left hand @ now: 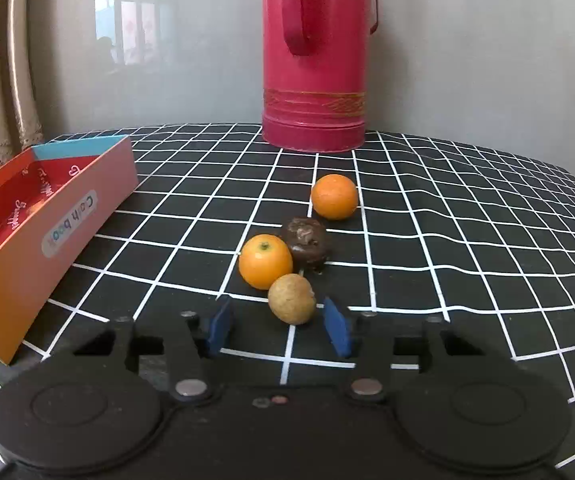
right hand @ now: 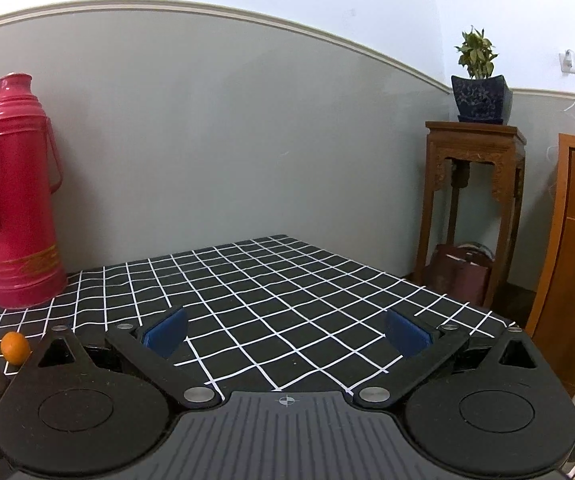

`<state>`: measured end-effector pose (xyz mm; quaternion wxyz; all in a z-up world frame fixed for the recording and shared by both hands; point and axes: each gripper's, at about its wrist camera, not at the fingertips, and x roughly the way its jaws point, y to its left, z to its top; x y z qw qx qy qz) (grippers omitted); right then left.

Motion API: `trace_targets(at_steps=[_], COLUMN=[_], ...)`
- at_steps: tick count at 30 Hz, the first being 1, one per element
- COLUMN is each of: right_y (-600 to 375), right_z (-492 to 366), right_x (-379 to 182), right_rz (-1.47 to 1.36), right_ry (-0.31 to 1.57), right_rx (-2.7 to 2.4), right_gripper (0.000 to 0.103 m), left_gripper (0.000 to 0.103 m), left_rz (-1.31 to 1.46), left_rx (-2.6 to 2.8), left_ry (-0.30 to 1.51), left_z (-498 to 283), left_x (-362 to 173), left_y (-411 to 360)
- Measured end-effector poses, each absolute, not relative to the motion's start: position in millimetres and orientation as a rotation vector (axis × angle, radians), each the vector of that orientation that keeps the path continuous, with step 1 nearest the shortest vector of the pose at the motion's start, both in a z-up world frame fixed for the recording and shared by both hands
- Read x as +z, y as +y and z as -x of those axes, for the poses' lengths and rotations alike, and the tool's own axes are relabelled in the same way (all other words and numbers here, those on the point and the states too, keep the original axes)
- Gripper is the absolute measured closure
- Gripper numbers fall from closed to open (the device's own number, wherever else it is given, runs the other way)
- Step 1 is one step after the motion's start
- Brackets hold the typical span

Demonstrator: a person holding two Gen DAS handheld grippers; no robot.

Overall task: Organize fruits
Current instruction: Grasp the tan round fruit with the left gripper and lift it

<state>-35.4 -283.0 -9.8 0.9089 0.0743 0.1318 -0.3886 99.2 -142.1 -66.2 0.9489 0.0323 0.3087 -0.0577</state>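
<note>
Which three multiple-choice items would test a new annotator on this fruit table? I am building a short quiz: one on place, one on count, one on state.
1. Where does the red thermos stand?
A. At the table's far edge by the wall
B. Inside the box
C. On the wooden stand

2. How many orange fruits lie loose on the tablecloth?
A. One
B. Two
C. Four

3. How does the left tool stand to the tan fruit?
A. Pads around it, not pressing
B. Lifting it clear
C. Far off it

Answers: 1 A, it stands on the cloth against the wall. 2 B, one orange far, another near. 3 A, gaps show beside the fruit, which rests on the cloth.
</note>
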Motion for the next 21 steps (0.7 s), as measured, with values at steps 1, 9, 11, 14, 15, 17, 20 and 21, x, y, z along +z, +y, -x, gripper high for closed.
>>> trace_targets(at_steps=[1, 9, 11, 14, 15, 17, 20, 21], right_y=[-283, -281, -281, -280, -279, -278, -274, -274], right_z=[35, 34, 34, 33, 32, 32, 30, 29], right_x=[-10, -9, -9, -8, -8, -7, -7, -7], right_rz=[-0.155, -0.161, -0.162, -0.172, -0.175, -0.177, -0.173, -0.171], right_ry=[0.274, 0.277, 0.279, 0.276, 0.275, 0.276, 0.277, 0.278], right_rx=[-0.801, -0.784, -0.780, -0.769, -0.766, -0.758, -0.751, -0.750], right_gripper=[0.000, 0.000, 0.000, 0.000, 0.000, 0.000, 0.000, 0.000], left_gripper=[0.067, 0.087, 0.087, 0.087, 0.087, 0.087, 0.087, 0.087], left_rz=[-0.068, -0.071, -0.074, -0.082, -0.087, -0.103, -0.136, -0.146], left_rx=[-0.122, -0.155, -0.162, -0.169, -0.170, -0.173, -0.170, -0.170], left_ry=[0.625, 0.618, 0.617, 0.606, 0.595, 0.574, 0.532, 0.519], left_z=[-98, -95, -95, -94, -93, -90, -83, -81], left_x=[-66, -65, -64, -62, -61, -59, -57, -56], left_y=[-142, -142, -141, -140, -139, -139, -141, -142])
